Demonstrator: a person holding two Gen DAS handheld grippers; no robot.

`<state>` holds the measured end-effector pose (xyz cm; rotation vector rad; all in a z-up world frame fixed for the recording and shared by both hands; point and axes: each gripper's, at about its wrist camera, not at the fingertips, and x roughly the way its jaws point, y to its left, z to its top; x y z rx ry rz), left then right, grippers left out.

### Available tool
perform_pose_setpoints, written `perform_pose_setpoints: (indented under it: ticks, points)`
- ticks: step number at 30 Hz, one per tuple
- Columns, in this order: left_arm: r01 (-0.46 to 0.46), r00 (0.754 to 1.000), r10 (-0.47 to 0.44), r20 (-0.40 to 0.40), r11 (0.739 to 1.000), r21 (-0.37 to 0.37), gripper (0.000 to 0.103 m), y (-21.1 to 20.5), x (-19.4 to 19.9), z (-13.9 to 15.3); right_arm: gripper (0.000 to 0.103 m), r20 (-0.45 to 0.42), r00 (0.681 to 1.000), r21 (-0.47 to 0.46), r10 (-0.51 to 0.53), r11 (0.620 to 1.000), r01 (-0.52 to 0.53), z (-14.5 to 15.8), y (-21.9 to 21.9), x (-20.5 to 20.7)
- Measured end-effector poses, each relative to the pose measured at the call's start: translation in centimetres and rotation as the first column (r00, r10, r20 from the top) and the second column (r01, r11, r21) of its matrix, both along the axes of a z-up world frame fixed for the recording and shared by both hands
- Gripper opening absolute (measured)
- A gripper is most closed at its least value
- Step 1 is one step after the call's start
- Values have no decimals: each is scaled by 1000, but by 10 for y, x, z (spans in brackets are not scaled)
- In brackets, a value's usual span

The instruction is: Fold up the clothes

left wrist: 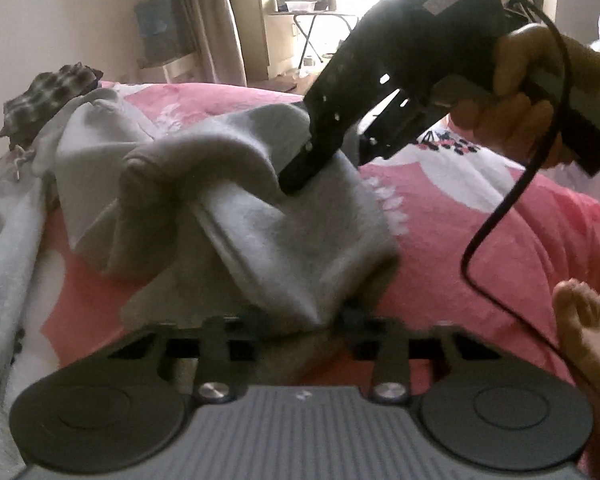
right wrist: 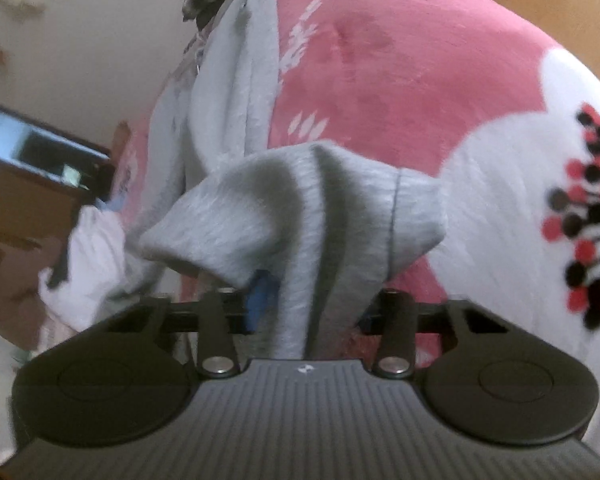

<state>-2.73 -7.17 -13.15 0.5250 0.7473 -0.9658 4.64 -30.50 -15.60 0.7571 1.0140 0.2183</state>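
Observation:
A grey sweatshirt-like garment (left wrist: 260, 216) lies bunched on a pink flowered bed cover (left wrist: 460, 216). At the bottom of the left wrist view, my left gripper (left wrist: 288, 320) has the garment's near corner pinched between its fingers. My right gripper (left wrist: 296, 178), held by a hand (left wrist: 516, 92), reaches in from the upper right and grips a raised fold at the garment's far side. In the right wrist view, a ribbed grey edge (right wrist: 300, 208) bunches up and runs down between the fingers of the right gripper (right wrist: 308, 304), over the pink bed cover (right wrist: 380, 60).
A dark plaid cloth (left wrist: 48, 96) and a pale grey garment (left wrist: 4, 240) lie at the bed's left side. A bare foot (left wrist: 588, 320) rests at the right, with a black cable (left wrist: 500, 216) hanging close by. Wooden furniture (right wrist: 20, 200) stands beside the bed.

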Motion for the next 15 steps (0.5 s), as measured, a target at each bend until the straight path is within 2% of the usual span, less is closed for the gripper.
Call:
perform_pose_setpoints:
  ticks: [3, 5, 7, 10, 13, 14, 15]
  points:
    - [-10, 997, 8, -82, 1000, -29, 18, 5, 0, 12, 12, 22, 1000, -11, 6, 1000, -6, 6, 0, -5]
    - [-37, 976, 14, -217, 994, -106, 18, 18, 8, 26, 11, 25, 1000, 20, 8, 1000, -8, 15, -4, -9]
    - [-63, 929, -8, -371, 982, -180, 17, 32, 20, 35, 11, 21, 1000, 44, 22, 999, -23, 28, -8, -15]
    - [-87, 831, -82, -551, 958, -274, 17, 52, 23, 46, 10, -2, 997, 95, 78, 992, -78, 49, -10, -24]
    - [-57, 741, -185, -645, 941, -334, 18, 65, 18, 51, 10, -62, 988, 135, 138, 982, -129, 64, -9, -40]
    - [-45, 715, -212, -666, 937, -347, 18, 69, 16, 52, 10, -82, 984, 149, 158, 978, -145, 69, -9, -45]
    - [-29, 700, -227, -677, 938, -345, 18, 72, 14, 52, 10, -92, 980, 156, 179, 974, -163, 74, -7, -50]
